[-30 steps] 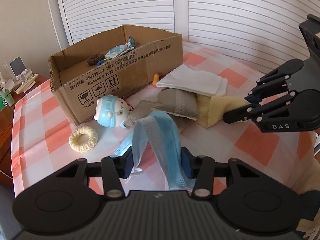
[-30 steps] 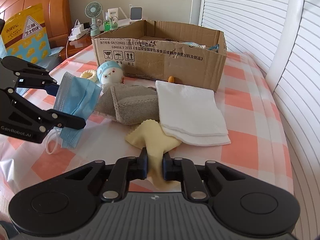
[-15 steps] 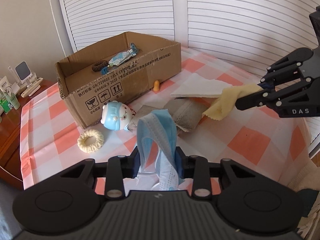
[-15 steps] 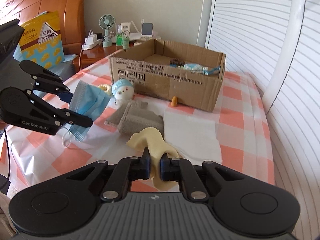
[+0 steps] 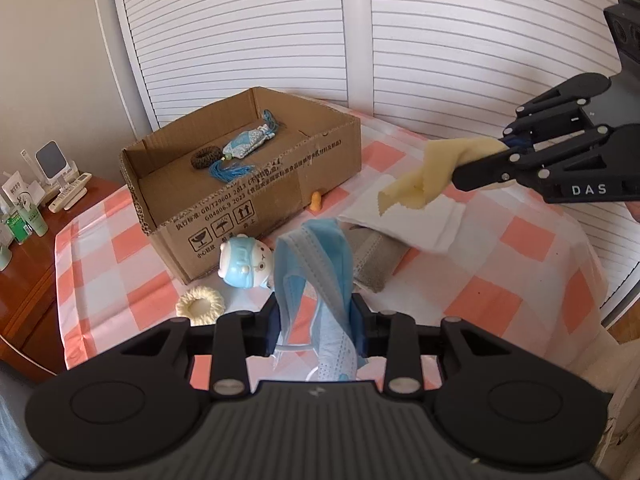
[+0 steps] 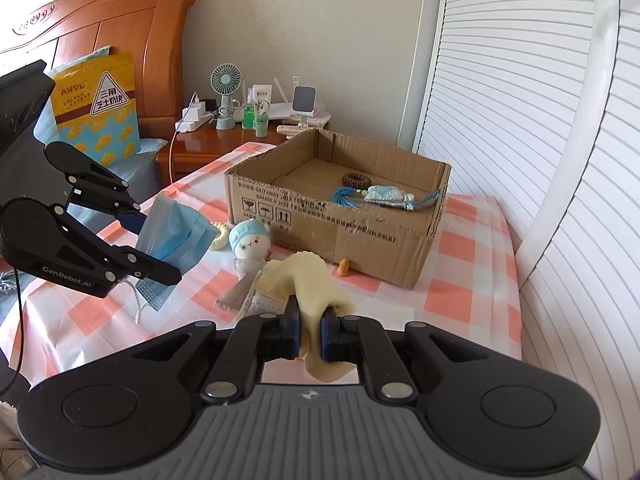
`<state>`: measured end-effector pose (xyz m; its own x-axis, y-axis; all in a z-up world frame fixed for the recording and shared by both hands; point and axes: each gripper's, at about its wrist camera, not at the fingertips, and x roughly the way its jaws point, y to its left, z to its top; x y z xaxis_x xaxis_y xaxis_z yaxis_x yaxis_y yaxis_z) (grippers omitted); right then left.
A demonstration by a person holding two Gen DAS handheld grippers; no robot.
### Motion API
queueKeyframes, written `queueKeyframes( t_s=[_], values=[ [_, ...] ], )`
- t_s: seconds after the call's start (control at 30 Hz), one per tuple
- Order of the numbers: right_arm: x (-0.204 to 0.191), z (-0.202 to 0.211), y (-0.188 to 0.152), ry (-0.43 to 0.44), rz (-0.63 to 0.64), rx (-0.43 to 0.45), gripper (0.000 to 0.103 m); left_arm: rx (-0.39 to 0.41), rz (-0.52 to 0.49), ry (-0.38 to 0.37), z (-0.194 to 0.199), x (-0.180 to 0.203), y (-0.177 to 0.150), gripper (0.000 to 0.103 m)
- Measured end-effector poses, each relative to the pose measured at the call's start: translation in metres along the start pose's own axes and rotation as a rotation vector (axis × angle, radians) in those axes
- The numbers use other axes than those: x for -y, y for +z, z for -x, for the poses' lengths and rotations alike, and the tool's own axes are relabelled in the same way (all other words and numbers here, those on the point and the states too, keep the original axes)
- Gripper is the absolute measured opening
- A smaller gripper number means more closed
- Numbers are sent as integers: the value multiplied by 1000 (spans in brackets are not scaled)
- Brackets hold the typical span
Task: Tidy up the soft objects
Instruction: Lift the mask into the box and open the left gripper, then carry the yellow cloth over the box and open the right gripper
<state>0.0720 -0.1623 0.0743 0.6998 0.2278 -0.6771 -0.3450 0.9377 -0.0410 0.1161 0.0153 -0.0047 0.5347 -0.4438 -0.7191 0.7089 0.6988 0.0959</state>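
Observation:
My left gripper (image 5: 314,318) is shut on a blue face mask (image 5: 320,256), held above the checked table; the same gripper (image 6: 154,246) and mask (image 6: 178,236) show at the left of the right wrist view. My right gripper (image 6: 310,326) is shut on a yellow cloth (image 6: 308,284), which hangs off the table; from the left wrist view that gripper (image 5: 486,160) and cloth (image 5: 424,178) appear at the right. The open cardboard box (image 5: 256,196) at the back holds a blue sachet (image 5: 250,144) and a dark hair tie (image 5: 206,157).
On the pink-checked tablecloth (image 5: 520,248) lie a plush head with a blue cap (image 5: 244,264), a cream scrunchie (image 5: 200,306), a grey cloth (image 5: 372,260), a folded white cloth (image 5: 424,216) and a small orange piece (image 5: 316,201). A wooden nightstand (image 6: 216,144) with bottles stands beyond.
Both grippers have risen. The mask and the yellow cloth have come up off the table with them. The left jaws closed tighter on the mask.

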Motion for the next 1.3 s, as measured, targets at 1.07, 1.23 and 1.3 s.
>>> queueKeyframes(
  t_s=[1.07, 1.23, 1.3],
  values=[
    [51, -25, 49, -32, -8, 92, 12, -60, 89, 228, -125, -130, 175, 84],
    [52, -26, 50, -42, -11, 89, 12, -39, 143, 228, -130, -139, 171, 84],
    [51, -27, 51, -46, -12, 86, 12, -31, 132, 229, -126, -136, 169, 84]
  ],
)
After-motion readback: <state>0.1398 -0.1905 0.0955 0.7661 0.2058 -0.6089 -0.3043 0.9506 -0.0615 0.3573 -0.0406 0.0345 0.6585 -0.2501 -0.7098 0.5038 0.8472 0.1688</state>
